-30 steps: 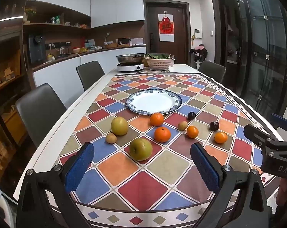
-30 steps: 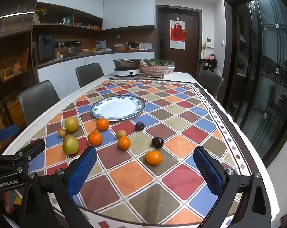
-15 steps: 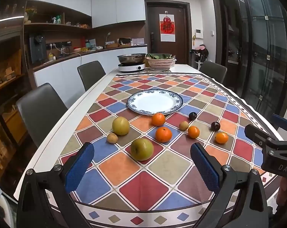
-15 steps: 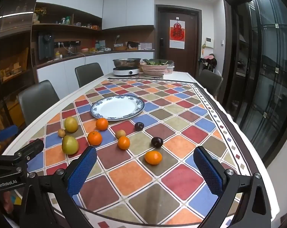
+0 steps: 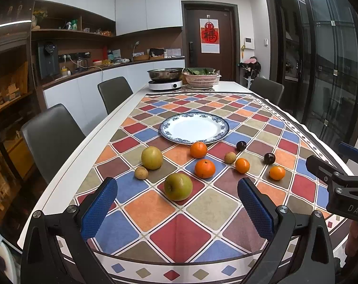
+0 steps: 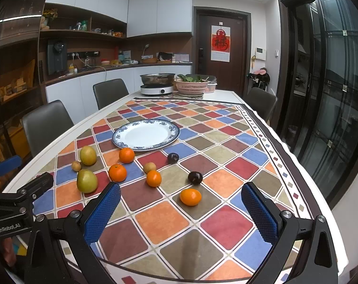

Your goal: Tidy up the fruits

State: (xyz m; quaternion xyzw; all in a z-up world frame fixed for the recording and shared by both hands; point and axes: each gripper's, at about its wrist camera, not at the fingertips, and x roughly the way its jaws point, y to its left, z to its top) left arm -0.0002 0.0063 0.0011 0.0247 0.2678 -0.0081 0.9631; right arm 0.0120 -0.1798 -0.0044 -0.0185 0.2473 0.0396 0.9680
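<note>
Above table edge, both claws (L [image 5: 176, 207], R [image 6: 181, 209]) wide apart, level

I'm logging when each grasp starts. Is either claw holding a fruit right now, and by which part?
Nothing is held. The left claw and right claw are both open and empty, short of the fruit on the table.

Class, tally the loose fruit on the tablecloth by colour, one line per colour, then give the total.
Orange: 4, e.g. the nearest orange fruit
Yellow-green: 2, e.g. the near yellow-green fruit
Small tan-brown: 2, e.g. the left tan fruit
Dark purple: 2, e.g. the near dark fruit
Total: 10; none is on the plate.
</note>
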